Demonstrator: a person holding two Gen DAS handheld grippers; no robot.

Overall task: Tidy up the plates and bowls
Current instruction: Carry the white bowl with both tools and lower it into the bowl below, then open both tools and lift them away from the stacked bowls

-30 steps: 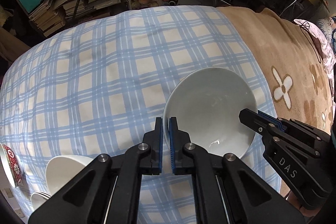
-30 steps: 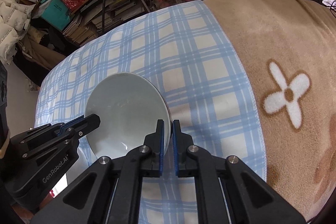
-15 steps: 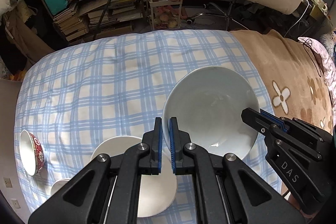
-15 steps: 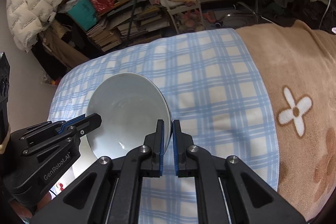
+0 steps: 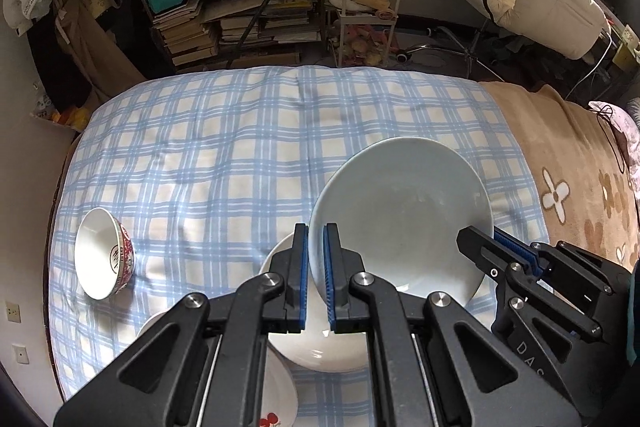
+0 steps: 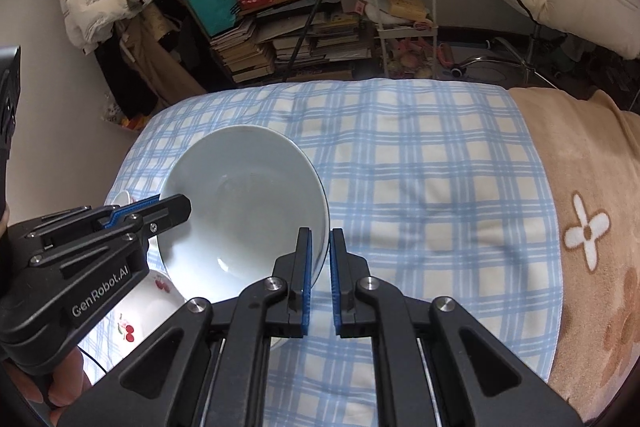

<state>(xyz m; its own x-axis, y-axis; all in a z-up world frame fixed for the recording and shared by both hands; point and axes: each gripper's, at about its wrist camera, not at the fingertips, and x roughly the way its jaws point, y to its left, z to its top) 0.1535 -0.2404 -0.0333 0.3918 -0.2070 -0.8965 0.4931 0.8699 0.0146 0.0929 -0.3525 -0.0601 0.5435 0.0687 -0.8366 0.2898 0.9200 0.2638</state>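
Both sets of fingers, the left gripper (image 5: 316, 275) and the right gripper (image 6: 319, 279), pinch opposite rims of one large, empty, pale blue-grey ceramic bowl (image 5: 400, 219), held above the bed's blue checked cover (image 5: 224, 155). Beneath it sits an empty white bowl (image 5: 320, 351) beside a cherry-printed white plate (image 6: 148, 295). Near the bed's left edge a small, empty, red-patterned bowl (image 5: 104, 259) lies tilted.

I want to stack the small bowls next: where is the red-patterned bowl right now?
In the left wrist view, the red-patterned bowl lies tipped on its side at the left edge of the checked blanket, left of the white plates.
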